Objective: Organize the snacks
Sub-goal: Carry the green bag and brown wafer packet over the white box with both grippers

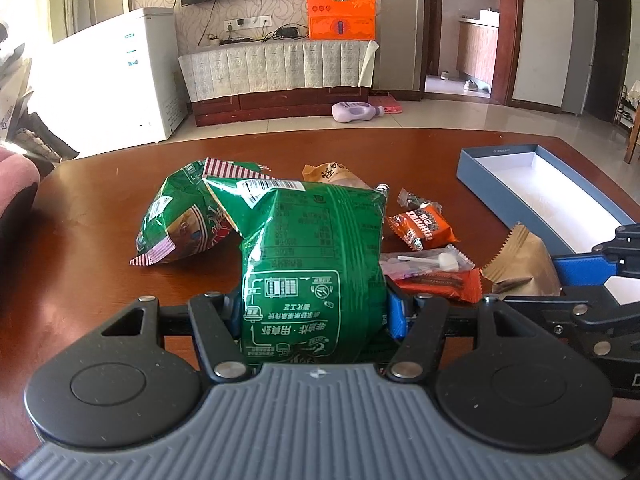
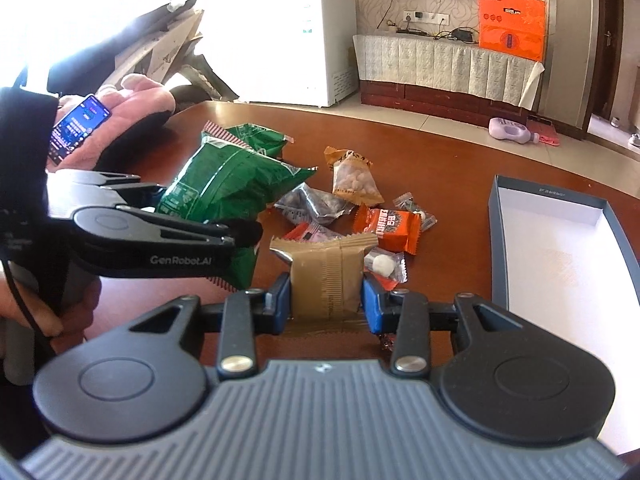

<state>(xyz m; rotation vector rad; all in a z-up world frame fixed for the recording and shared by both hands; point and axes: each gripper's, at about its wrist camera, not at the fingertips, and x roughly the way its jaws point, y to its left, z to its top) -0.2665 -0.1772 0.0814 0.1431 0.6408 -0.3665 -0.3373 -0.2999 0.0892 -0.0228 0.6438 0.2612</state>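
My left gripper (image 1: 314, 314) is shut on a big green snack bag (image 1: 312, 256), which stands up between the blue pads and hides the table behind it. The same green bag (image 2: 224, 196) shows at the left of the right wrist view, held by the left gripper (image 2: 248, 232). My right gripper (image 2: 326, 300) is shut on a tan paper snack packet (image 2: 326, 276); that tan packet (image 1: 524, 264) and the right gripper appear at the right edge of the left wrist view. A second green bag (image 1: 180, 220) lies on the table. An open blue box (image 2: 560, 264) with a white inside sits to the right.
Small snacks lie mid-table: an orange packet (image 2: 390, 226), a nut pouch (image 2: 354, 178), a dark wrapped pack (image 2: 312, 204) and a clear candy wrapper (image 2: 384, 266). A person's hand with a phone (image 2: 78, 128) is at the left. A white freezer (image 1: 116, 76) stands beyond the brown table (image 1: 100, 200).
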